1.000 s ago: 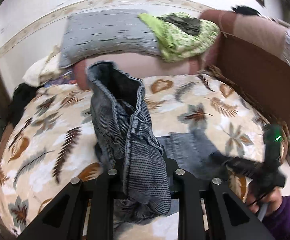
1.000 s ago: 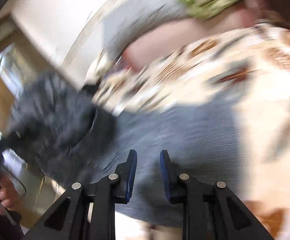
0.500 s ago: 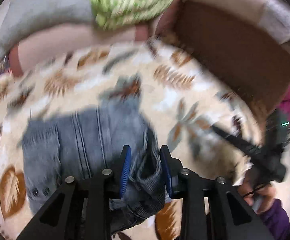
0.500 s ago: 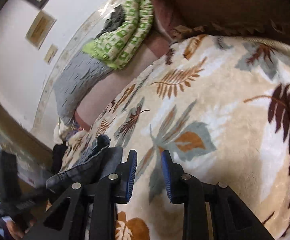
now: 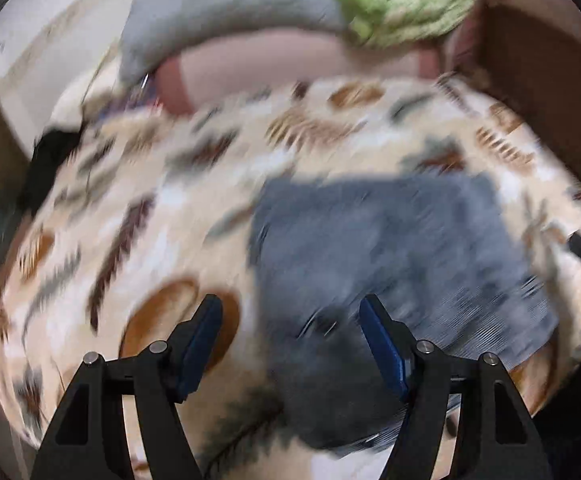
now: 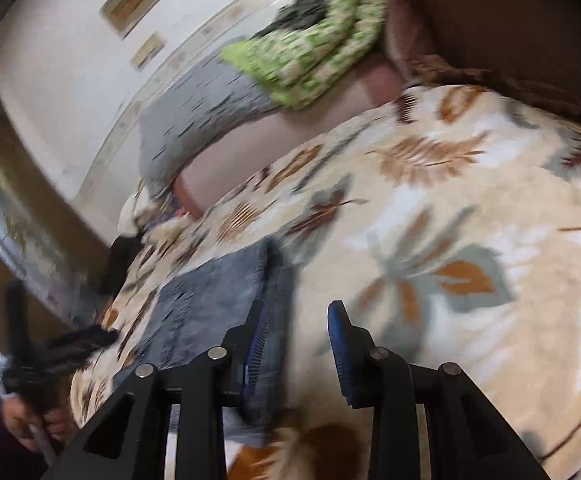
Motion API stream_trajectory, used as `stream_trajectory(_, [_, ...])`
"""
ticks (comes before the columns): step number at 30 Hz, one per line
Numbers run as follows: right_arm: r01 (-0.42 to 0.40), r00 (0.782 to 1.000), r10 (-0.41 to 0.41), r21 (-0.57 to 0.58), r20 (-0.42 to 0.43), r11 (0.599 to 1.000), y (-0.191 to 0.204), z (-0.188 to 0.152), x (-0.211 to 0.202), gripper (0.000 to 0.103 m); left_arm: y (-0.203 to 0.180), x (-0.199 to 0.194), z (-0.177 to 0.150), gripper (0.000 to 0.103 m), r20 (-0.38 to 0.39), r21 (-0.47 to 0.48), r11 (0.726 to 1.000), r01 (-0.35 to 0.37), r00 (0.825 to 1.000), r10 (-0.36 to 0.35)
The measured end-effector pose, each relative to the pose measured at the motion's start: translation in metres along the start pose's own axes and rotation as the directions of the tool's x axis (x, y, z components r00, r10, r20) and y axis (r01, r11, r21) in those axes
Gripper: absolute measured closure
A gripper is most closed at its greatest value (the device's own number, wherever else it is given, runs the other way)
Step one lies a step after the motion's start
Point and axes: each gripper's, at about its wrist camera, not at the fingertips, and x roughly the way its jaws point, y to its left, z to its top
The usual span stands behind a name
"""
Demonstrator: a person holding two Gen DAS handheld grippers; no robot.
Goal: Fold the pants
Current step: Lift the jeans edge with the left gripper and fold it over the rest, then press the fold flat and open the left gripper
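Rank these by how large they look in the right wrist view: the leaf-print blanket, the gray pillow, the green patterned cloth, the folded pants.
1. leaf-print blanket, by far the largest.
2-4. gray pillow, green patterned cloth and folded pants: they look similar, and the pants lie nearer the camera, so I would not rank them.

Both wrist views low over the bedspread (image 5: 138, 184); shared pants (image 5: 390, 240).

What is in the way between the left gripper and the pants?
Nothing visible. The left gripper is open right above the pants, which lie folded on the blanket. The picture is blurry, but only bare air shows between its fingers and the cloth.
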Motion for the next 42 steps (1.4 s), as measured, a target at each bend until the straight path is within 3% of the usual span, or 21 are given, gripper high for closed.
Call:
stream_trajectory(6, [-0.050,0.997,0.037,-0.171,-0.074,0.984,0.065,-0.011,0.031,0.069,-0.011,0.022,-0.024,0.031,-0.034,0.032,0.999,0.023,0.999,-0.022])
stream_trajectory(9, [-0.026,0.989,-0.010,-0.242,-0.145,0.970,0.084,-0.024,0.054,0.069,-0.022,0.033,-0.033,0.031,-0.035,0.065,0.998,0.014,0.999,-0.011])
stream_trajectory(11, [0.015,0.965,-0.088,-0.285,-0.246,0.958,0.086,-0.038,0.078,0.068,-0.019,0.039,-0.033,0.031,-0.029,0.054,0.998,0.026,0.999,-0.025])
stream_trajectory(12, [0.044,0.953,-0.135,-0.314,-0.273,0.948,0.086,-0.045,0.086,0.068,-0.016,0.040,-0.034,0.031,-0.035,0.043,0.998,0.046,0.998,-0.044])
stream_trajectory(13, [0.048,0.954,-0.139,-0.323,-0.264,0.945,0.087,-0.047,0.085,0.068,-0.013,0.040,-0.034,0.031,-0.042,0.030,0.998,0.063,0.997,-0.062])
stream_trajectory(16, [0.045,0.953,-0.131,-0.301,-0.272,0.953,0.088,-0.041,0.077,0.068,-0.003,0.035,-0.027,0.031,-0.057,0.002,0.995,0.097,0.994,-0.097])
stream_trajectory(17, [0.040,0.956,-0.118,-0.281,-0.268,0.959,0.086,-0.037,0.073,0.068,0.003,0.027,-0.022,0.031,-0.030,-0.003,0.996,0.095,0.995,-0.095])
stream_trajectory(20, [0.041,0.974,-0.089,-0.224,-0.208,0.974,0.082,-0.018,0.063,0.068,0.016,0.008,-0.002,0.031,0.058,-0.011,0.997,0.076,0.995,-0.075])
stream_trajectory(24, [0.056,0.987,-0.084,-0.201,-0.134,0.978,0.087,0.015,0.070,0.068,0.027,0.012,0.033,0.031,0.072,-0.040,0.999,0.029,0.997,-0.026])
stream_trajectory(30, [0.013,0.991,-0.033,-0.157,-0.130,0.987,0.086,0.038,0.113,0.068,0.017,0.066,0.065,0.031,-0.033,-0.050,0.999,0.021,0.999,-0.023])
stream_trajectory(34, [0.068,0.978,-0.094,-0.144,-0.186,0.987,0.074,0.038,0.139,0.068,0.011,0.096,0.073,0.031,-0.089,-0.108,0.992,0.063,0.993,-0.073])
stream_trajectory(35, [0.081,0.974,-0.107,-0.133,-0.200,0.988,0.067,0.038,0.143,0.065,0.009,0.102,0.074,0.031,-0.112,-0.115,0.992,0.054,0.991,-0.067])
stream_trajectory(36, [0.094,0.970,-0.117,-0.114,-0.214,0.989,0.059,0.037,0.148,0.055,0.007,0.109,0.073,0.031,-0.134,-0.120,0.991,0.051,0.989,-0.067])
stream_trajectory(39, [0.073,0.963,-0.082,-0.042,-0.255,0.996,0.042,0.037,0.158,0.053,0.000,0.121,0.069,0.025,-0.162,-0.095,0.995,0.029,0.986,-0.044])
stream_trajectory(42, [0.070,0.963,-0.086,-0.071,-0.256,0.995,0.044,0.037,0.156,0.052,-0.001,0.118,0.066,0.024,-0.151,-0.100,0.995,0.021,0.988,-0.036])
